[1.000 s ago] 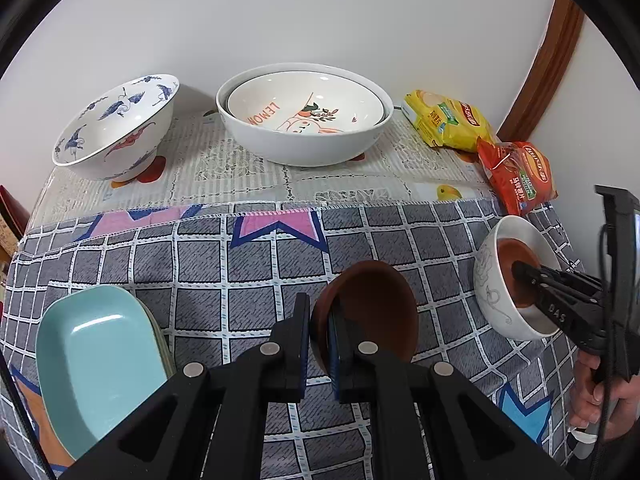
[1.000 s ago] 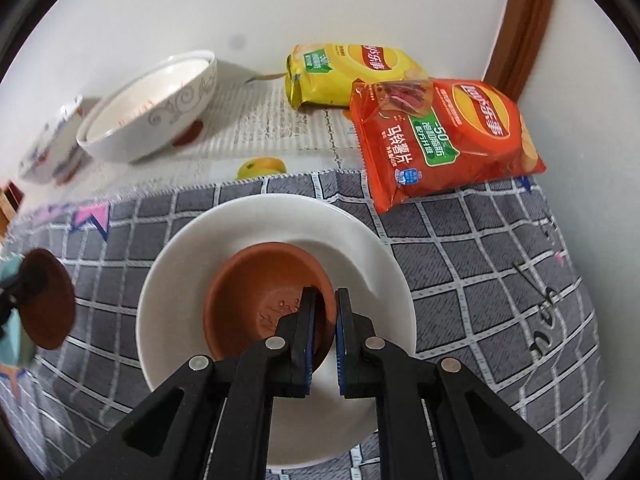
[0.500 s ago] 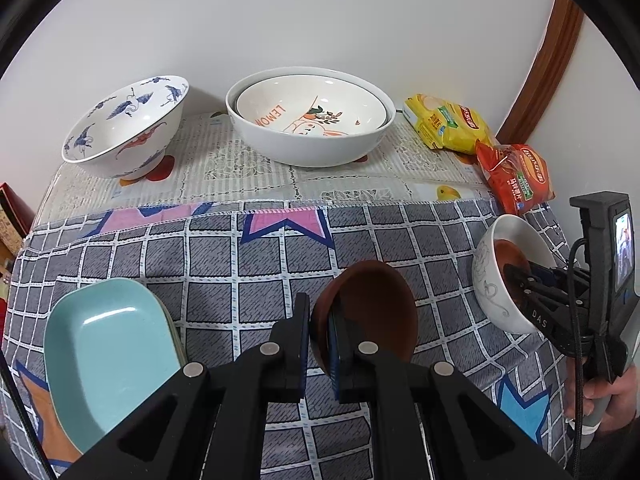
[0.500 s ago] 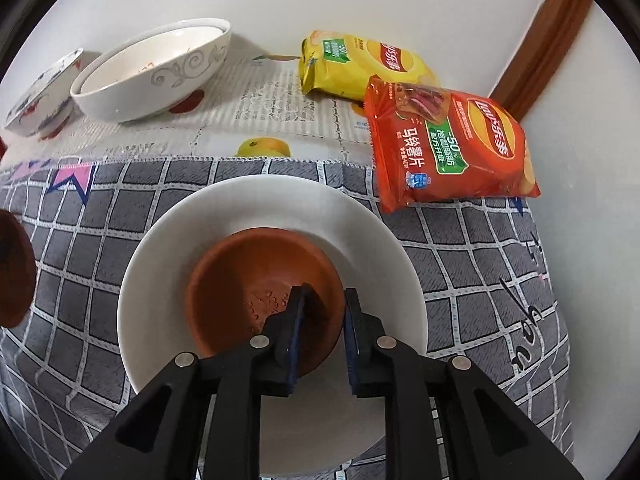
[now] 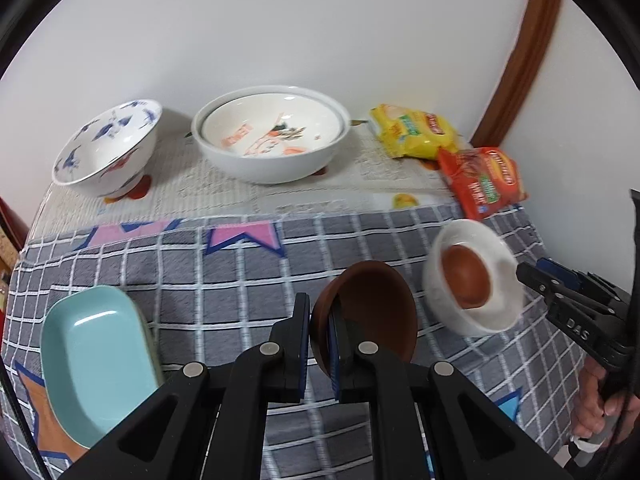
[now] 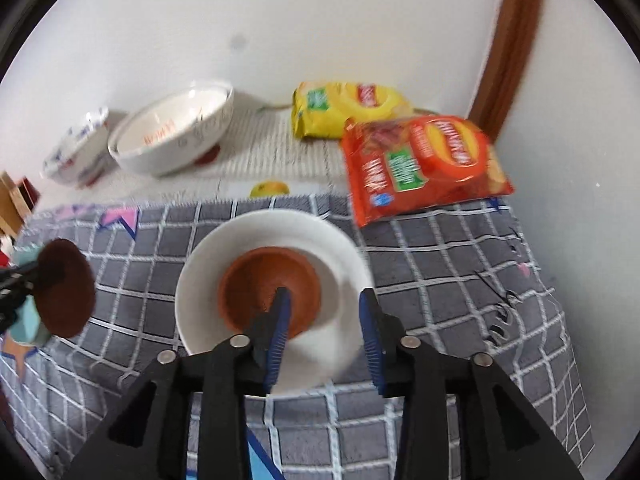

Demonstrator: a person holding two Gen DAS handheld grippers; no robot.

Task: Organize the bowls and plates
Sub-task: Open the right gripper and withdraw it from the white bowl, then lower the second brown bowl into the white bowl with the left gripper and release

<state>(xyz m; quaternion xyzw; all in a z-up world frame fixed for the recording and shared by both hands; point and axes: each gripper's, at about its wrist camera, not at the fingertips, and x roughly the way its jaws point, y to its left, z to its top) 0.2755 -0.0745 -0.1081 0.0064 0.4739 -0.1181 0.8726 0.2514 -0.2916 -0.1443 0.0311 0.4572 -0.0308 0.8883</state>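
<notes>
Right gripper [image 6: 324,336] jaws opening, lifted clear of brown bowl [image 6: 270,286] now nested inside white bowl [image 6: 344,256]; left gripper [image 5: 319,336] clamped on second brown bowl [image 5: 372,312] beside white bowl, next to stack

Bare checked cloth [image 5: 224,292] between dishes

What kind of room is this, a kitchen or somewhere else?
Probably a home dining corner rather than a lab. A table with a grey checked cloth stands against a plain wall. On it are mismatched household bowls and two crisp bags. No stove or sink shows, so a kitchen is uncertain.
</notes>
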